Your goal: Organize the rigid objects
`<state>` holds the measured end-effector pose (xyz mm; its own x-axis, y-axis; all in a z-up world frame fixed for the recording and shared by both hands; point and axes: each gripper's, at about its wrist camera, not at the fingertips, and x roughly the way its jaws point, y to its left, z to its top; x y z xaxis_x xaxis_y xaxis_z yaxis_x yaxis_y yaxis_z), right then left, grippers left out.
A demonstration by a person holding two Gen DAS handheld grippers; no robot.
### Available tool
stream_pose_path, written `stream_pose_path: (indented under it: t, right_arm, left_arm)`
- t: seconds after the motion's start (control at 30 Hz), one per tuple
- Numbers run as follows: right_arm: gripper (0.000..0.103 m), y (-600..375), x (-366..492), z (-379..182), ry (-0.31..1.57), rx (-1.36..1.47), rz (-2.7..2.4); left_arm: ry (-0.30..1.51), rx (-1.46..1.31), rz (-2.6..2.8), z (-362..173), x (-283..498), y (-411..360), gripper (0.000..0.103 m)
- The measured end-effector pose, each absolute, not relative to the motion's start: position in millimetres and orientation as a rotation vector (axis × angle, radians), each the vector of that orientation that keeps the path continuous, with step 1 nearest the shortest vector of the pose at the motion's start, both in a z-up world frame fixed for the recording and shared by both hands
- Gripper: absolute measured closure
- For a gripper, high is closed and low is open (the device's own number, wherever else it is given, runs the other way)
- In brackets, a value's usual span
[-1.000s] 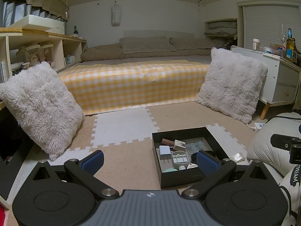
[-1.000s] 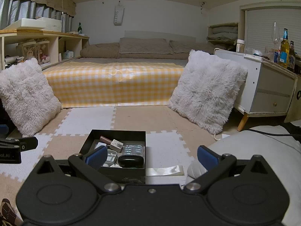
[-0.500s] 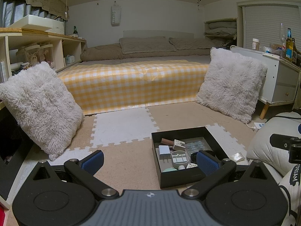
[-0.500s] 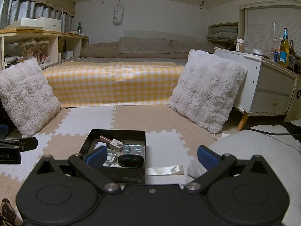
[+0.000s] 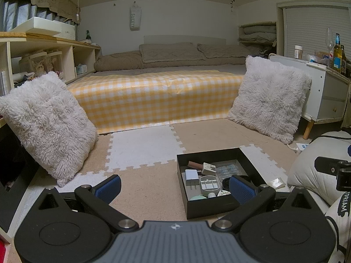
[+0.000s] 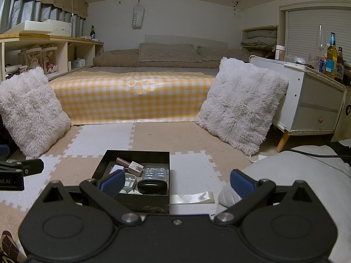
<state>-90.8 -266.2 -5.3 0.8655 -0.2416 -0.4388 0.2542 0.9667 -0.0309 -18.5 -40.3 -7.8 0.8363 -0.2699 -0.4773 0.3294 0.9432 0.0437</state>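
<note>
A black open box (image 5: 182,176) sits on the foam floor mat; it also shows in the right wrist view (image 6: 136,152). Inside lie a white charger (image 5: 192,175), a brown tube (image 5: 195,164), a clear blister pack (image 6: 154,172), a black case (image 6: 152,185) and other small items. My left gripper (image 5: 174,188) is open and empty, held above the mat just left of the box. My right gripper (image 6: 176,182) is open and empty, near the box's front right.
Two fluffy white cushions (image 5: 43,122) (image 5: 269,96) lean at either side before a bed with a yellow checked cover (image 5: 153,100). A white cabinet with bottles (image 6: 307,96) stands right. A shiny flat wrapper (image 6: 193,197) lies beside the box. A white pillow (image 6: 296,175) lies at right.
</note>
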Motion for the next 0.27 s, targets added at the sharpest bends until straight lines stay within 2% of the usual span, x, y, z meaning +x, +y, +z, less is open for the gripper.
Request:
stream_pose_path:
  t: [0.27]
  right_arm:
    - [0.0, -266.2, -90.8, -5.2, 0.456, 0.028, -0.26]
  left_arm:
    - [0.486, 0.122, -0.315, -8.2, -22.0, -41.8, 0.0]
